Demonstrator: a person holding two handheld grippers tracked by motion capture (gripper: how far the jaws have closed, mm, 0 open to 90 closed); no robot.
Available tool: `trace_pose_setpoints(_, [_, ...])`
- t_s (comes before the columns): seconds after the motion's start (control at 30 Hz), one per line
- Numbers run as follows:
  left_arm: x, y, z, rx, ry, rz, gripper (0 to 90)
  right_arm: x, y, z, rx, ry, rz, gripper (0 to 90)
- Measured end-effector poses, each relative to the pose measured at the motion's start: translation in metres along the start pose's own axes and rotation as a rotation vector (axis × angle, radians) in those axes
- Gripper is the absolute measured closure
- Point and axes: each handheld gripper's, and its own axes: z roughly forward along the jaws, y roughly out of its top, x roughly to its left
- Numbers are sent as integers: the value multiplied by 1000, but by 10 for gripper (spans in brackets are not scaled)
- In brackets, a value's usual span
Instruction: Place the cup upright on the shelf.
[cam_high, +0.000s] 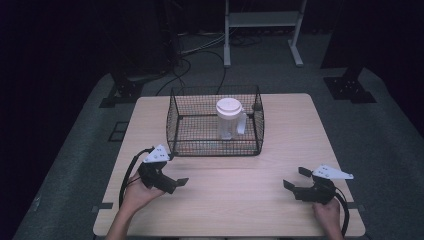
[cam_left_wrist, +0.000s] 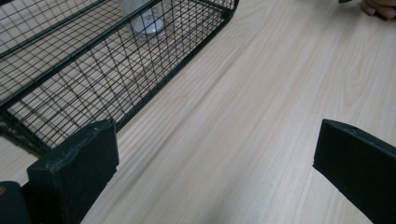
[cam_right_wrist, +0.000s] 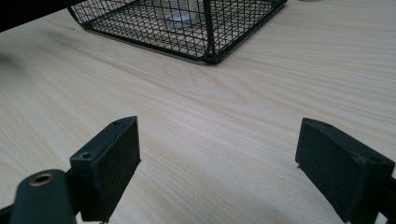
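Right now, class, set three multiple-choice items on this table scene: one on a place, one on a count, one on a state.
1. Where does the clear plastic jug with the white lid stand?
A. inside the black wire basket
B. on the bare wooden table
C. on the floor

2. How many jugs are there?
A. three
B. two
C. one

3. How do the left gripper and right gripper stand?
A. both shut
B. both open
C. one holds the jug

Key: 1 A, mesh walls surround it; 2 C, a single jug; 3 B, gaps between jaws.
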Motion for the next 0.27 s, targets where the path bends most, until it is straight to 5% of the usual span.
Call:
trace_pose_setpoints(0.2, [-9,-13,-3,-49,18,-24,0,0,0,0,-2,3,-1,129])
trace_pose_setpoints(0.23, [-14,-23,-5,-109,22,-49,0,0,0,0,-4,4,-3,129])
trace_pose_setpoints(0.27, [-14,-23,-5,-109,22,-49,0,0,0,-1,-6,5,-3,129])
